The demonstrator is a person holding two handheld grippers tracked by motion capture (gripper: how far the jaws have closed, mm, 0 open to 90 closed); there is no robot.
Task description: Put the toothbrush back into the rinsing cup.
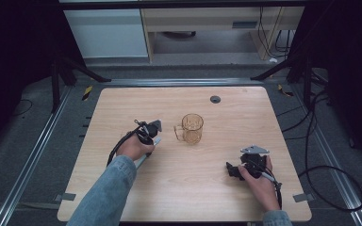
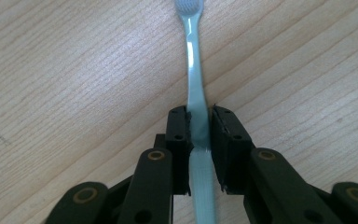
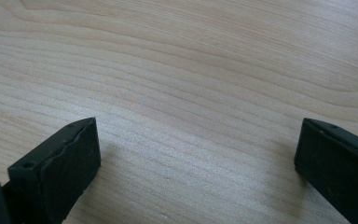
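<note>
A pale blue-green toothbrush (image 2: pixel 195 70) lies along the wooden table (image 1: pixel 122 108), its bristle head at the top edge of the left gripper view. My left gripper (image 2: pixel 199 116) is shut on its handle, both pads pressing its sides. From above, the left gripper (image 1: pixel 149 136) stands left of an amber glass mug (image 1: pixel 192 128), and the toothbrush (image 1: pixel 143 161) handle pokes out beside the hand. My right gripper (image 1: pixel 233 170) rests near the front right of the table, and in its own view the right gripper (image 3: pixel 196 149) is open over bare wood.
The mug stands upright at the table's middle, its handle turned toward the left gripper. A dark round grommet (image 1: pixel 215 99) sits in the tabletop behind the mug. Cables trail from both grippers off the front edge. Metal rails and black frame legs flank the table.
</note>
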